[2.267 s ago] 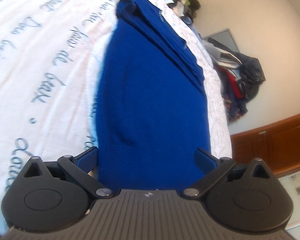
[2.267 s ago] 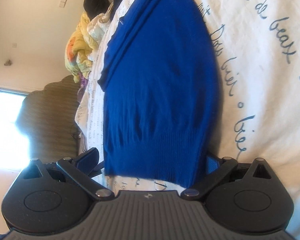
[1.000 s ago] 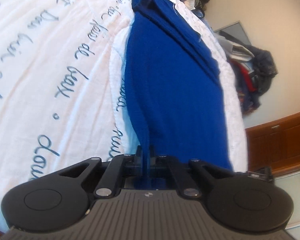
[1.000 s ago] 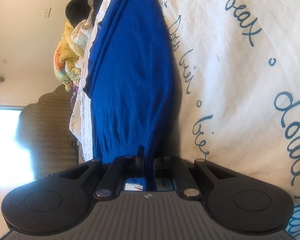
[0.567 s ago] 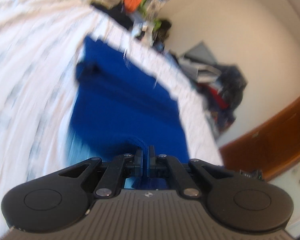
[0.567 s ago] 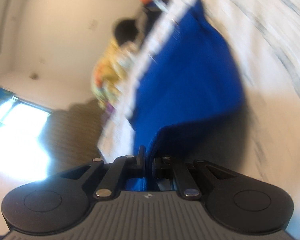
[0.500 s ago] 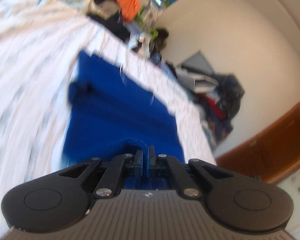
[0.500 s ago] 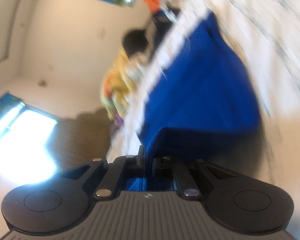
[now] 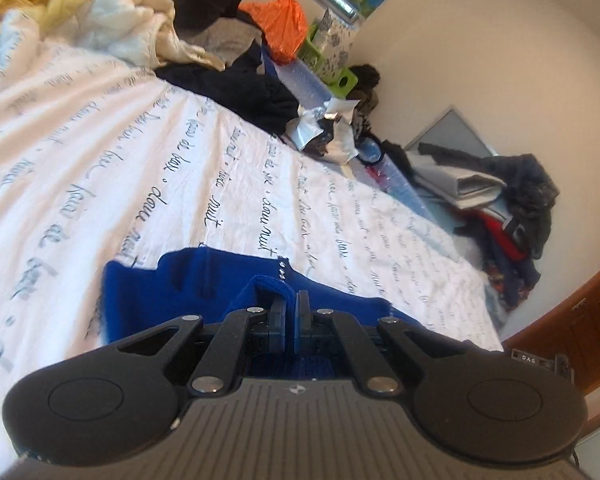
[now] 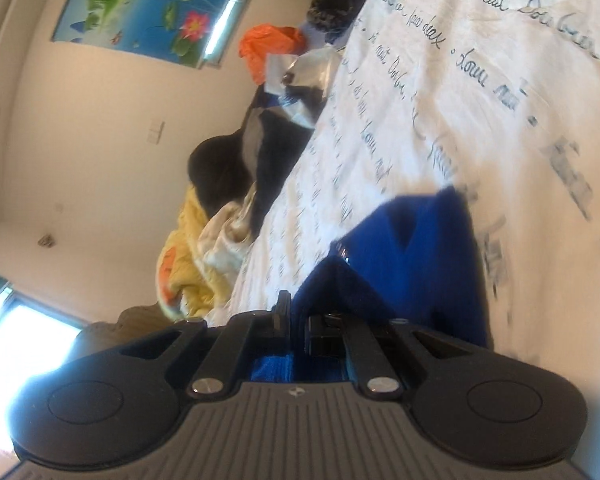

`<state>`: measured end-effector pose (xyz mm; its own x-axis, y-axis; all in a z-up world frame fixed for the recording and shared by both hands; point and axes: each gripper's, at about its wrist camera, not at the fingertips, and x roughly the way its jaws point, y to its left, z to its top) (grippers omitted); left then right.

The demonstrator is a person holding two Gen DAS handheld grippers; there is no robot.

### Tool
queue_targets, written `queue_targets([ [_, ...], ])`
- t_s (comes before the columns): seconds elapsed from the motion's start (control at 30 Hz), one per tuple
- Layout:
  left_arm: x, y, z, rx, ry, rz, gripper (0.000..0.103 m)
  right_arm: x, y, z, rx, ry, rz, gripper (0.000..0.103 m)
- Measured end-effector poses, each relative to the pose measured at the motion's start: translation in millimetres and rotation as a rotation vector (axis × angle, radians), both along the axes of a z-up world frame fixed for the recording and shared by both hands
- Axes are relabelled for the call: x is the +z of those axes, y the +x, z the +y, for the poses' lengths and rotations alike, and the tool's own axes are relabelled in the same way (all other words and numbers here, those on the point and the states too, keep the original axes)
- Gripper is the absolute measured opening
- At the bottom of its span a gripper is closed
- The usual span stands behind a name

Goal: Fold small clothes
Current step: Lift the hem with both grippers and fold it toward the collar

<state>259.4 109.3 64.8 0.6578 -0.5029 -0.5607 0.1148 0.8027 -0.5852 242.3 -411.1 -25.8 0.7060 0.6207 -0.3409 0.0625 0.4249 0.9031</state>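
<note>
A bed [image 9: 100, 168] covered by a white sheet printed with cursive dark lettering fills most of both views. Along its far edge lies a heap of loose clothes and bedding: a yellow quilt [image 10: 188, 256], a black garment [image 9: 236, 84], an orange plastic bag [image 9: 280, 24] and some crumpled silver wrapping [image 9: 320, 132]. Behind them the cream wall carries a poster of lotus flowers [image 10: 148, 4]. In the left wrist view, another pile of dark and red clothes [image 9: 512, 216] sits against the wall near a brown wooden cabinet [image 9: 580, 320].

The blue sweater [image 9: 172, 288] lies on the sheet close to both cameras, its body flat on the bed and its near edge lifted and doubled over toward the far part. Some small white marks show on the knit near the upper edge of the fold.

The left claw [image 9: 290, 316] is closed, with a raised ridge of blue knit pinched between its two fingers. The right claw [image 10: 298, 324] is likewise clamped on the sweater [image 10: 412, 256], blue fabric running between its fingers and bunching just behind them, while the cloth beyond rises in a dark peaked fold.
</note>
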Motion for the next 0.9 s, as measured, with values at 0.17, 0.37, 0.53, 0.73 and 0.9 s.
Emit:
queue_targets([
  [0.17, -6, 34, 19, 0.19, -0.048, -0.009, 0.096, -10, 26, 2, -0.063, -0.02, 0.048, 0.061],
  [0.37, 20, -40, 28, 0.189, 0.095, -0.102, 0.098, 32, -48, 5, -0.005, -0.213, -0.115, 0.075],
  [0.53, -16, -142, 27, 0.143, 0.232, -0.016, 0.094, 26, -139, 14, 0.075, -0.507, -0.047, 0.078],
  [0.73, -53, -166, 33, 0.175, 0.143, 0.079, 0.088, 8, -158, 30, 0.109, -0.483, -0.022, 0.077],
  [0.9, -51, -154, 22, 0.189, 0.151, 0.103, 0.046, 12, -140, 47, 0.189, -0.49, -0.025, 0.071],
])
